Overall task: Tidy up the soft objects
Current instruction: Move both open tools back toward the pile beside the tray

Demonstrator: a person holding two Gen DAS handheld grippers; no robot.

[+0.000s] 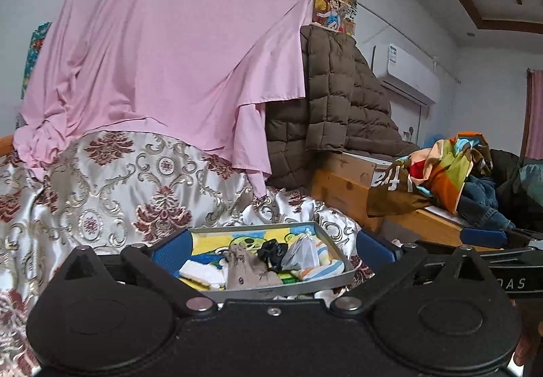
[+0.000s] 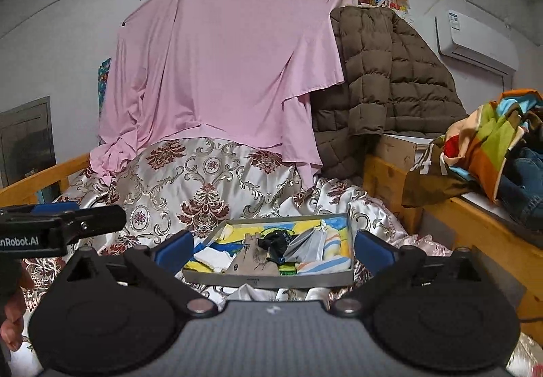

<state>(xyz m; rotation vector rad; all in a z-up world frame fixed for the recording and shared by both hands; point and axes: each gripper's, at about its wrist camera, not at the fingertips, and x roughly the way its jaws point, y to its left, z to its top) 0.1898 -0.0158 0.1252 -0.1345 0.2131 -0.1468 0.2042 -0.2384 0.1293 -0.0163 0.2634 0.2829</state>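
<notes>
A grey metal tray [image 1: 342, 278] [image 2: 271, 282] with a cartoon-printed bottom lies on the patterned satin bedspread [image 1: 112, 186] [image 2: 203, 180]. In it lie a beige sock [image 1: 247, 271] [image 2: 253, 261], a black scrunchie [image 1: 271, 251] [image 2: 275, 241], a clear grey pouch [image 1: 302, 253] [image 2: 305, 246] and white folded cloth [image 1: 200, 273] [image 2: 212, 254]. My left gripper [image 1: 271, 246] is open and empty just short of the tray. My right gripper [image 2: 273, 244] is open and empty, also in front of the tray. The left gripper shows at the left edge of the right wrist view [image 2: 61, 224].
A pink sheet [image 1: 169, 64] [image 2: 224, 64] hangs from a rail behind the bed. A brown puffer jacket [image 1: 339, 98] [image 2: 387, 85] drapes to its right. A wooden bench [image 1: 342, 186] [image 2: 475, 224] at right carries colourful cloth [image 1: 441, 163] [image 2: 488, 139] and jeans [image 1: 482, 200].
</notes>
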